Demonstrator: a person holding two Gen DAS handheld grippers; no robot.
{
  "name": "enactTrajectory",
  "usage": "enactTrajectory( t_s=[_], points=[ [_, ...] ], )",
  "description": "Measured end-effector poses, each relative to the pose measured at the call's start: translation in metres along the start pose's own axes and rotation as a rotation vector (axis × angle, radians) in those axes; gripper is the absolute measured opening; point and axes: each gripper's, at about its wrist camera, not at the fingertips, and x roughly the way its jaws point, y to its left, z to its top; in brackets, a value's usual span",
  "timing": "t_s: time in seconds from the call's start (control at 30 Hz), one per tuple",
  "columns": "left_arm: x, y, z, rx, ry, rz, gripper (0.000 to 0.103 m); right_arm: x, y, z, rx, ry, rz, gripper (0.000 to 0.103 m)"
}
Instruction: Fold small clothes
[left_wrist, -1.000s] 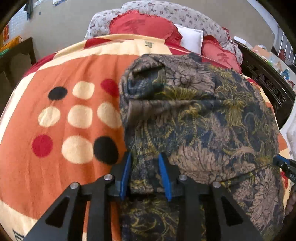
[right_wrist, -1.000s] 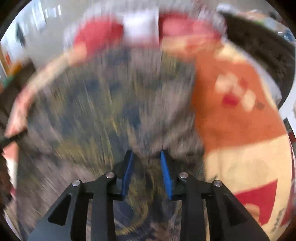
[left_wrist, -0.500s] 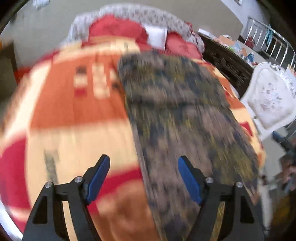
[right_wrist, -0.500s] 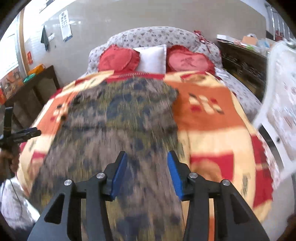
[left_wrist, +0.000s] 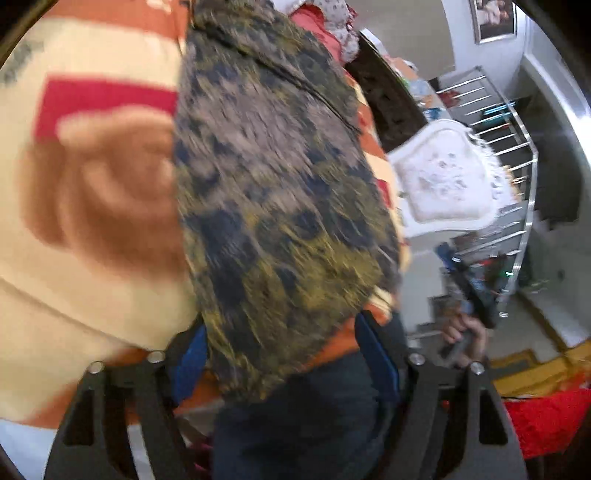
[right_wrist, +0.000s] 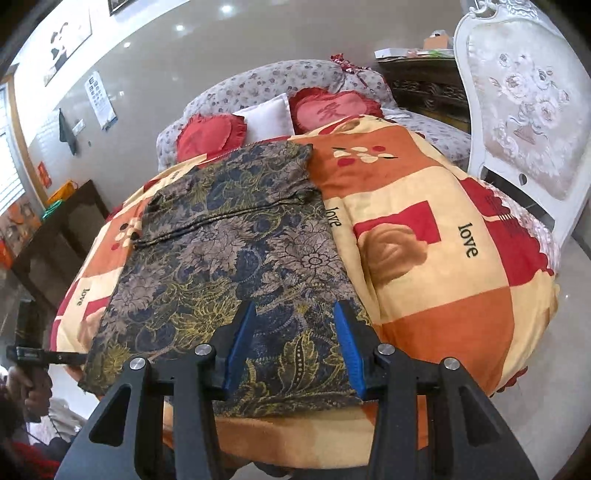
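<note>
Right gripper nearest, blue-padded jaws apart, hovering over near hem of the dark floral-print garment in navy, taupe and gold; pads not pressing cloth. Jaws just been opening, nothing clamped between them. Left gripper also spread, jaws just been narrowing slightly after opening wide, near corner of garment seen between the pads but no pinch visible; view smeared by blur, contact hard to confirm.

Garment lying flat on the orange, cream and red patterned blanket, one fold already laid, folded edge running across the upper part. Near hem close to blanket edge. Beyond: two red heart-shaped cushions, white square pillow, grey floral headboard. White carved upholstered chair to the right of the bed.

Risks, judged: near hem hanging close to bed edge, could slide off if dragged toward the person. Uneven pinch by the two sides likely to skew next fold. Thin slippery-looking cloth, pads may grab blanket underneath too.

Versus a second ago: both pairs of jaws then close together on the cloth, cameras low over the fabric; now released and pulled back, whole garment in right view, left view swung toward the chair side.
</note>
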Motion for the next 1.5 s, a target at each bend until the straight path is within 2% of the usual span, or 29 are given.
enactTrajectory(
  t_s=[0.03, 0.1, 0.2, 0.37, 0.47, 0.67, 0.73, 0.87, 1.1, 1.13, 1.17, 1.23, 1.3, 1.33, 1.5],
  points=[
    [0.003, -0.002, -0.004, 0.008, 0.007, 0.007, 0.057, 0.0, 0.001, -0.002, -0.006, 0.005, -0.006, 0.047],
    [0.007, -0.001, -0.007, 0.0, 0.0, 0.012, 0.035, -0.001, 0.0, -0.006, -0.017, 0.012, -0.024, 0.047],
    [0.001, 0.0, -0.007, -0.015, -0.045, 0.032, 0.023, -0.006, -0.006, -0.013, -0.008, 0.019, -0.043, 0.047],
    [-0.001, -0.005, -0.007, -0.005, -0.095, 0.092, 0.023, -0.011, -0.031, -0.031, 0.044, 0.057, -0.072, 0.047],
    [0.006, -0.01, -0.006, 0.005, -0.1, 0.137, 0.007, -0.015, -0.049, -0.043, 0.132, 0.062, -0.055, 0.047],
    [-0.003, -0.013, -0.007, 0.045, -0.125, 0.206, 0.006, -0.006, -0.063, -0.057, 0.185, 0.085, 0.011, 0.047],
    [-0.005, -0.016, -0.006, 0.058, -0.128, 0.213, 0.006, 0.008, -0.069, -0.06, 0.192, 0.104, 0.043, 0.047],
    [-0.004, -0.018, -0.004, 0.063, -0.12, 0.227, 0.006, 0.041, -0.088, -0.068, 0.251, 0.128, 0.033, 0.047],
    [0.003, -0.016, -0.001, 0.042, -0.122, 0.255, 0.006, 0.064, -0.11, -0.07, 0.332, 0.136, 0.205, 0.047],
    [0.003, -0.016, -0.001, 0.042, -0.124, 0.256, 0.006, 0.067, -0.111, -0.069, 0.333, 0.143, 0.229, 0.046],
    [0.003, -0.016, -0.002, 0.043, -0.127, 0.258, 0.006, 0.07, -0.111, -0.069, 0.331, 0.155, 0.265, 0.04],
    [0.002, -0.018, -0.003, 0.048, -0.134, 0.271, 0.006, 0.071, -0.111, -0.07, 0.326, 0.164, 0.267, 0.033],
    [-0.003, -0.023, -0.004, 0.059, -0.152, 0.289, 0.005, 0.067, -0.111, -0.07, 0.323, 0.15, 0.266, 0.022],
    [-0.005, -0.025, -0.005, 0.064, -0.157, 0.298, 0.004, 0.06, -0.11, -0.068, 0.311, 0.132, 0.257, 0.012],
    [-0.019, -0.041, -0.005, 0.121, -0.193, 0.312, 0.004, 0.022, -0.095, -0.057, 0.256, 0.059, 0.29, 0.009]
  ],
)
